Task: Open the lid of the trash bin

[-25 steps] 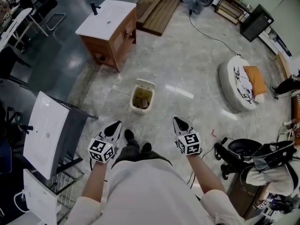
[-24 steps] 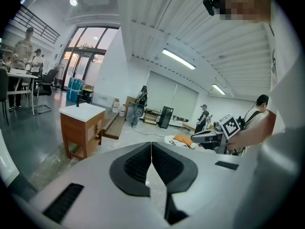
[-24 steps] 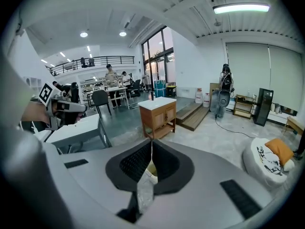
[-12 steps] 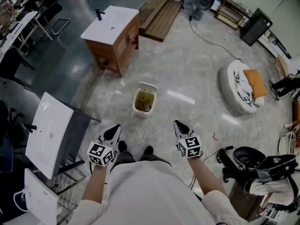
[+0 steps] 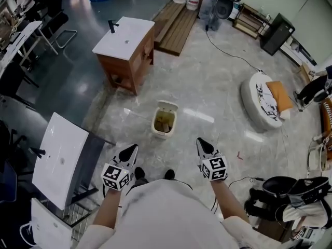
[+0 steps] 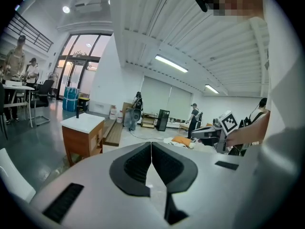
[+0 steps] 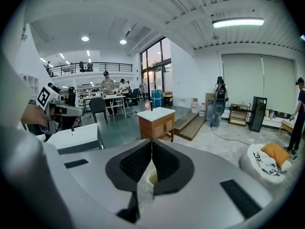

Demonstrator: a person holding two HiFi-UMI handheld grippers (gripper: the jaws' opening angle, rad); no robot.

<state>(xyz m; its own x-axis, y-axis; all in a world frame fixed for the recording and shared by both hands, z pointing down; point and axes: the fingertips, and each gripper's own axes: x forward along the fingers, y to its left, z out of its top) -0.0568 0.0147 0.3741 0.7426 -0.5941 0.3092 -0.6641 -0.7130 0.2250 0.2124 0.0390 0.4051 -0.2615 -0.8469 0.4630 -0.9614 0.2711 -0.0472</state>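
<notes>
A small cream trash bin stands on the marble floor ahead of my feet. Its top is uncovered, brownish contents show inside, and its lid stands up at the far edge. Both grippers hang well short of the bin at waist height, apart from it. My left gripper is shut and holds nothing, its black pads meeting at the tip. My right gripper is shut and empty too. In the right gripper view a sliver of the bin shows below the closed pads.
A wooden cabinet with a white top stands behind the bin to the left. A white panel on a dark frame is close on my left. A round white cushion seat and a cable lie to the right, a black stroller near right.
The person has stepped back a little, so the bin sits farther from the feet and lower in the head view. Both grippers stay shut and keep their spacing.
</notes>
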